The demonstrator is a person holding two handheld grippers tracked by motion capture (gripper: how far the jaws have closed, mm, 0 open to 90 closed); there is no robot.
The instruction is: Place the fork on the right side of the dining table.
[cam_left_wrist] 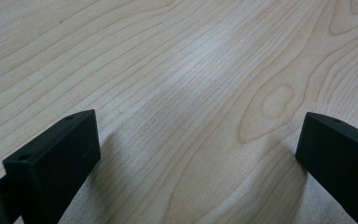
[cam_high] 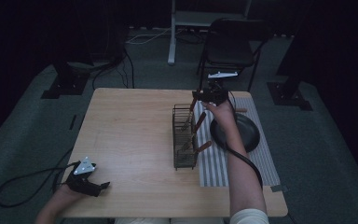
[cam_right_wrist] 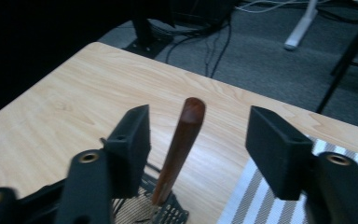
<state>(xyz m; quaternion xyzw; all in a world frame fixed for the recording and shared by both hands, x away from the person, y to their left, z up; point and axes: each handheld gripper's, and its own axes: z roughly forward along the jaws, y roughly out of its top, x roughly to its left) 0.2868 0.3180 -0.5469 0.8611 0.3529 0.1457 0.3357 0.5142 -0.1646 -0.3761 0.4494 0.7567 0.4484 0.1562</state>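
At a wooden table [cam_high: 135,140], my right gripper [cam_right_wrist: 193,140] hangs over the far end of a wire rack [cam_high: 184,137], its jaws spread wide on either side of a wooden utensil handle [cam_right_wrist: 179,144] and not yet touching it. The handle rises upright between them, leaning slightly toward one o'clock in the right gripper view, its lower end down in the rack's mesh.

In the high view the rack stands right of the table's centre, at about nine o'clock from a dark pan [cam_high: 235,130] that rests on a striped mat [cam_high: 216,168]. Two more wooden-handled utensils [cam_high: 198,135] lean in the rack nearer to me, tilted toward the pan.

My left gripper [cam_high: 87,179] lies idle on the bare tabletop at the near left corner, roughly eight o'clock from the rack, jaws parted with nothing but wood grain between them.

By my reading the job is early: three handles stand in the rack, none is gripped, and I cannot tell whether anything lies in the pan. What remains is to close on this farthest handle and lift it clear, then deal with the other two.
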